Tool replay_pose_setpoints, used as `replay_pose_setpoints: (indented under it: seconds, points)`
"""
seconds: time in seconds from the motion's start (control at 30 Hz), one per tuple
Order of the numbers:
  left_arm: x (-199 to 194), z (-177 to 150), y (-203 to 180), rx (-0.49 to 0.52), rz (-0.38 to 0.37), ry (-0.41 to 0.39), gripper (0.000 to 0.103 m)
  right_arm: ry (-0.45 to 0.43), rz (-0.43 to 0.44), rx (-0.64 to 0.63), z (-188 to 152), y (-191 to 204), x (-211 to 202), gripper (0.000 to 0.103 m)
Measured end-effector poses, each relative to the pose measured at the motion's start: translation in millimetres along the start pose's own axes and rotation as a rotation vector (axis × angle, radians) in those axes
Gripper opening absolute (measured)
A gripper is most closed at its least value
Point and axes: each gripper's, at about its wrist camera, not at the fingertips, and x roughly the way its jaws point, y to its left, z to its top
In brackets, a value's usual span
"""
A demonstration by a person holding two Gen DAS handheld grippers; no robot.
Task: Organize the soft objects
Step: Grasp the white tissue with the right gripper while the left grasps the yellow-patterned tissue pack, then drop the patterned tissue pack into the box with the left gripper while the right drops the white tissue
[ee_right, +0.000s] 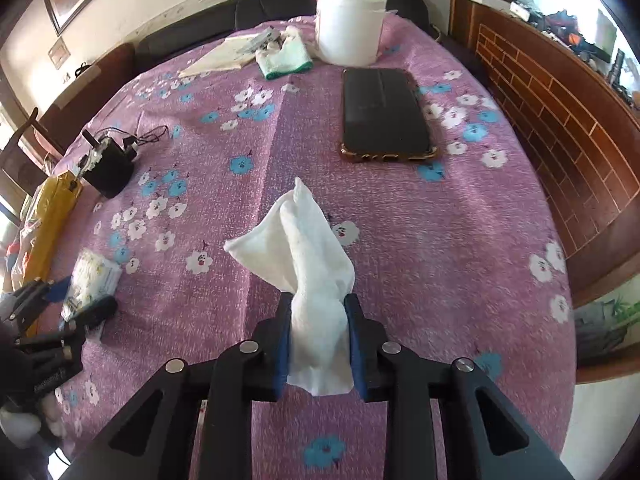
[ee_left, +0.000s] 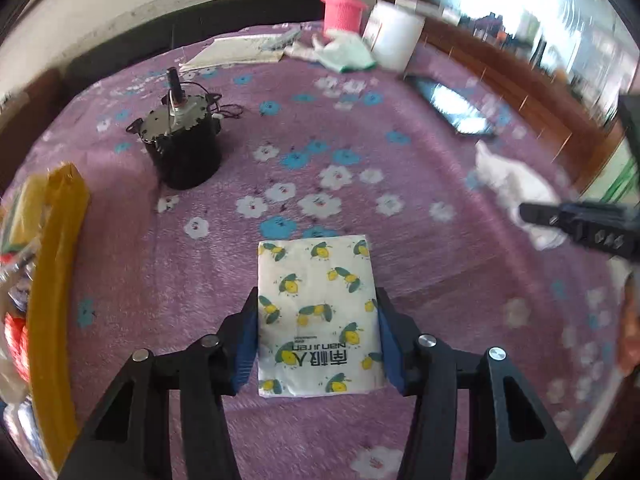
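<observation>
On the left edge of the tabletop (ee_right: 420, 240), which is covered by a purple flowered cloth, lies one yellow packet (ee_left: 56, 264) beside some crumpled plastic. Next comes one black motor (ee_left: 180, 140) with a shaft pointing up and thin wires trailing from it.

In front of it, near the edge, lies one tissue pack (ee_left: 318, 312), white with a lemon print, flat on the cloth. The left tool (ee_left: 318, 320) has one blue-padded finger on each long side of the pack, the pads right against its edges (the pack is not visibly squeezed).

At the far side sit one flat notebook (ee_right: 224, 54), one pale green glove (ee_right: 286, 58) with a darker cuff, one pink bottle (ee_left: 344, 4) and one white roll of paper (ee_right: 350, 24), all close together.

Further right is one white cloth (ee_right: 308, 264), bunched and standing up in a peak above the tabletop. The right tool (ee_right: 318, 332) is clamped tight on its lower part, both pads pressing into the fabric; the loose upper part flops out beyond the fingertips.

Beyond it lies one dark phone (ee_right: 384, 112) in a clear case, face up and well apart from the cloth. To the right of the tabletop runs a brown brick-pattern wall (ee_right: 560, 128).
</observation>
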Motion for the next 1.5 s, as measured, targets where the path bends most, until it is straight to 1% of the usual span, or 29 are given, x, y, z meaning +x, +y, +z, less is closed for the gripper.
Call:
replay_pose_setpoints:
  seconds: [0.03,0.1,0.23,0.33,0.43,0.57,0.6,0.73,0.87,0.9,0.93,1.0,1.03,1.07,1.1,1.2,1.27,1.4,1.5]
  points:
    - [-6,-2,2,-0.007,-0.003,-0.014,0.051,-0.01,0.008,0.001,-1,3,-5,0.026]
    - [-20,-6,7,-0.042,-0.044,-0.047,0.051,-0.032,0.02,-0.004,-1,8,-16,0.026]
    - [-63,-18,32,-0.127,-0.095,-0.129,0.051,-0.074,0.047,-0.039,-2,33,-39,0.026]
    - [-103,-32,62,-0.19,-0.092,-0.201,0.051,-0.092,0.08,-0.086,-3,62,-53,0.026]
    - [-143,-51,104,-0.258,-0.026,-0.257,0.051,-0.1,0.139,-0.134,-3,98,-62,0.026]
    - [-180,-83,168,-0.367,0.137,-0.279,0.051,-0.099,0.23,-0.188,-3,148,-66,0.026]
    - [-184,-90,181,-0.393,0.164,-0.275,0.052,-0.094,0.254,-0.201,-3,161,-66,0.026]
    - [-187,-119,230,-0.492,0.245,-0.223,0.052,-0.069,0.334,-0.264,-5,221,-60,0.026]
    - [-171,-137,259,-0.535,0.322,-0.138,0.052,-0.039,0.391,-0.328,-12,283,-54,0.027]
    - [-168,-142,265,-0.535,0.319,-0.126,0.052,-0.033,0.4,-0.34,-14,295,-51,0.027]
    - [-165,-142,266,-0.525,0.294,-0.128,0.053,-0.021,0.411,-0.357,-17,311,-48,0.027]
    - [-165,-141,262,-0.499,0.289,-0.144,0.063,-0.004,0.423,-0.381,-21,333,-43,0.027]
    - [-167,-140,260,-0.488,0.295,-0.158,0.073,0.003,0.424,-0.398,-24,348,-39,0.027]
    - [-170,-140,257,-0.483,0.304,-0.173,0.081,0.008,0.422,-0.409,-25,357,-35,0.027]
    - [-173,-141,254,-0.481,0.311,-0.194,0.082,0.013,0.418,-0.419,-25,365,-29,0.027]
    - [-185,-146,252,-0.483,0.302,-0.246,0.082,0.021,0.387,-0.442,-22,390,-13,0.027]
    - [-193,-152,255,-0.495,0.311,-0.273,0.082,0.047,0.376,-0.45,-19,403,3,0.027]
    - [-215,-166,262,-0.539,0.358,-0.33,0.085,0.082,0.349,-0.471,-14,423,27,0.027]
    - [-224,-170,268,-0.558,0.384,-0.358,0.086,0.092,0.285,-0.494,-16,439,45,0.03]
